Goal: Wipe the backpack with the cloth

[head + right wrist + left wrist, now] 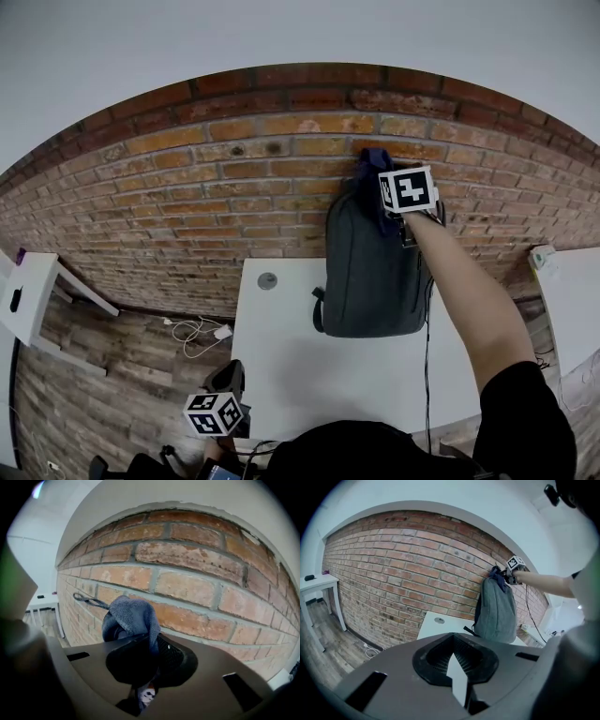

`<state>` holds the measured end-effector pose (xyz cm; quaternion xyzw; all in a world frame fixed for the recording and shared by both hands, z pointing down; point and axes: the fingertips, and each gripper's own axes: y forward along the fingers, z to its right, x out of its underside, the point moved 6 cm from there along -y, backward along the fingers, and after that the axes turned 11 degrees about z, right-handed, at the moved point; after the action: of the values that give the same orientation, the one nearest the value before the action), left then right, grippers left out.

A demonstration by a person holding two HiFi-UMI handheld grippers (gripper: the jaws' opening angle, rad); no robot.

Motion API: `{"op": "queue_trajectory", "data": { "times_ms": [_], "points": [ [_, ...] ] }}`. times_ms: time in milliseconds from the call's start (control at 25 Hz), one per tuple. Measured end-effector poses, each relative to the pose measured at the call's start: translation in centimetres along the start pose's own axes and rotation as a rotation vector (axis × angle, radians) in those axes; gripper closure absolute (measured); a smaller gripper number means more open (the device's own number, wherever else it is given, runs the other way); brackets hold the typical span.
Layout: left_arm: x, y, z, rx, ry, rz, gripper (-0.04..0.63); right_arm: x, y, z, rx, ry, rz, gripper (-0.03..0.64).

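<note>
A grey backpack (370, 272) (497, 613) stands upright on the white table (281, 366), leaning against the brick wall (216, 187). My right gripper (401, 202) (150, 653) is at the backpack's top, close to the wall, shut on a bunched dark blue cloth (375, 161) (133, 618). The backpack's thin top loop (89, 601) shows just left of the cloth. My left gripper (217, 412) (457, 667) hangs low off the table's front left corner, far from the backpack, its jaws together with nothing between them.
A round grommet (267, 280) sits in the table near the wall. A black cable (427, 328) hangs from the right gripper along the backpack's right side. White side tables stand at left (28, 291) and right (572, 300). Cables (197, 330) lie on the wooden floor.
</note>
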<state>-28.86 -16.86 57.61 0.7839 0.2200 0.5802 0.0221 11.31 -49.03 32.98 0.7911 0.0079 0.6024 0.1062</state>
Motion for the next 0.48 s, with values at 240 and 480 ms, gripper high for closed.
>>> {"op": "queue_trajectory", "data": {
  "times_ms": [240,480],
  "points": [
    [-0.6,0.3,0.7,0.019,0.032,-0.006,0.598,2.5,-1.5,6.1,0.104,0.077,-0.054,0.581],
    [-1.2,0.2,1.2,0.021,0.062,-0.005,0.598,4.4,-3.6,10.4,0.183,0.084,-0.083,0.581]
  ]
}}
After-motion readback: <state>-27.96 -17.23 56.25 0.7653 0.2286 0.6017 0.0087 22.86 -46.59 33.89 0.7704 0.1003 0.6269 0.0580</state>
